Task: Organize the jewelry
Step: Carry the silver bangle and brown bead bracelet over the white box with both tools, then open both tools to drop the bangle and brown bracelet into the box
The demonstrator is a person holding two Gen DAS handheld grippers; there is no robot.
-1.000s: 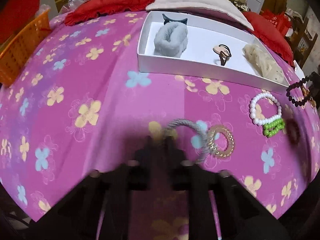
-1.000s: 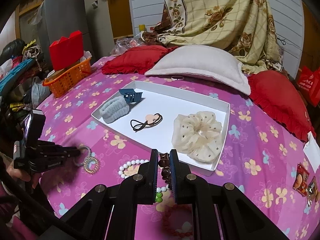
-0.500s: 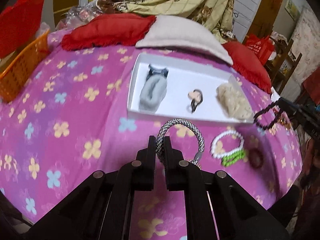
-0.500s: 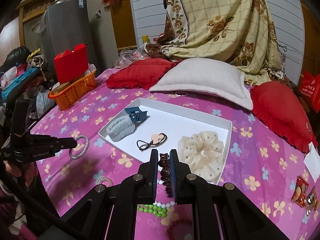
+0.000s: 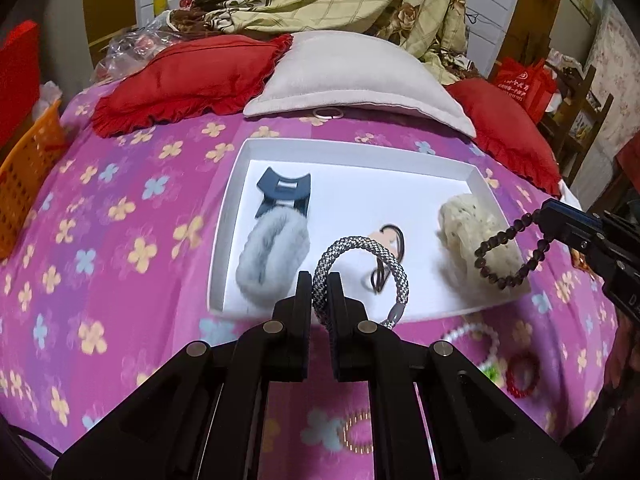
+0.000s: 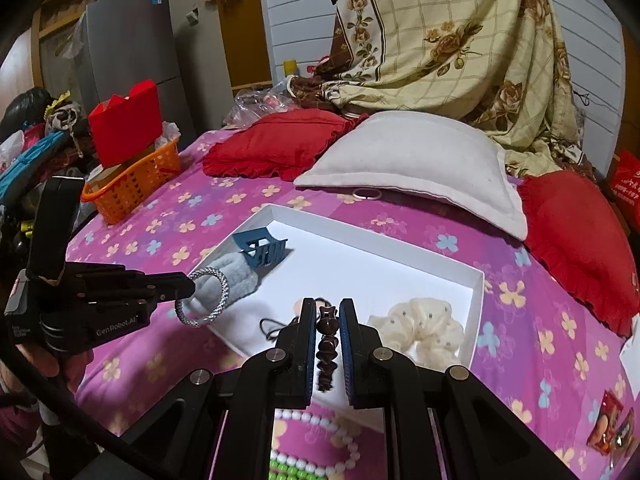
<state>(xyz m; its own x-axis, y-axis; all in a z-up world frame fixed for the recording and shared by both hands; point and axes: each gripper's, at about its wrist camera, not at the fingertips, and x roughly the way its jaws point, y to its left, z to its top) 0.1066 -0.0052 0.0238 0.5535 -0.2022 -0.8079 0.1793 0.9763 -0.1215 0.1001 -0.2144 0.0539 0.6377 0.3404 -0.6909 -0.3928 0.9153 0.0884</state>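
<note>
Left gripper (image 5: 319,280) pinches grey braided bracelet (image 5: 362,276), held above white tray's (image 5: 228,240) near edge; right gripper (image 6: 327,312) clamps dark bead bracelet (image 6: 326,344) over cream scrunchie (image 6: 420,330), tray directly ahead of both

Left wrist view: gold spiral ring (image 5: 357,432) half hidden behind the left tool (image 5: 319,300); green beads (image 5: 491,371) mostly covered by its frame. Hair tie (image 5: 386,264) blurred, partly behind the braided bracelet (image 5: 362,276). Right wrist view: white bead bracelet (image 6: 320,436) and green beads (image 6: 294,470) cut off by the right tool (image 6: 327,336) and bottom edge.
</note>
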